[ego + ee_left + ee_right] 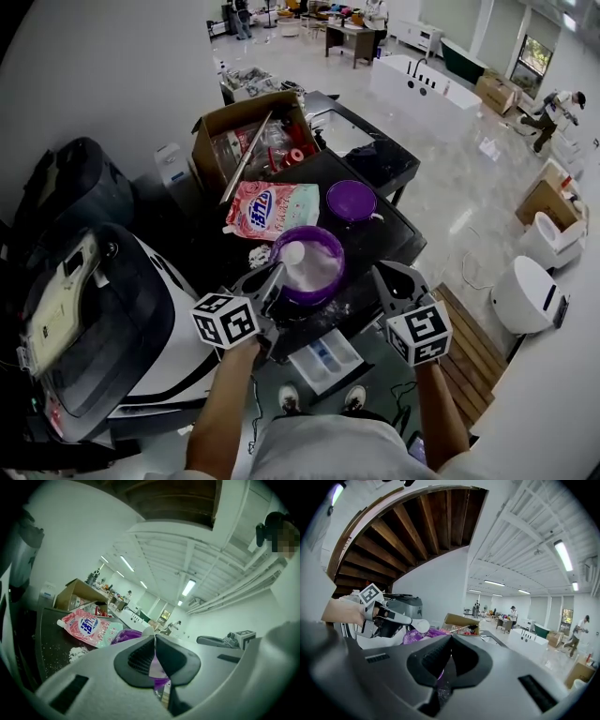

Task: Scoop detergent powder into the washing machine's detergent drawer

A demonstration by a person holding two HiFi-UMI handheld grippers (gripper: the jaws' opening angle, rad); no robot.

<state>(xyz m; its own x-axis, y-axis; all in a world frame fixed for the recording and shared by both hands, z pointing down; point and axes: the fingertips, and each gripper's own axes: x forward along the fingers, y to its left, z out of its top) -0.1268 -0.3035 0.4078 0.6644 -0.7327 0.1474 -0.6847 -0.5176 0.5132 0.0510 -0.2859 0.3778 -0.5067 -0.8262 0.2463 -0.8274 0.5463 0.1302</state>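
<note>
Left hand-held gripper (276, 276) clenched on white scoop (292, 252) above purple powder tub (337, 247); right hand-held gripper (381, 273) closed, beside tub.

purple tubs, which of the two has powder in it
The nearer purple tub, open, with white powder and the white scoop in it. The farther one, beside the pink detergent pouch, shows only a plain purple top.
</note>
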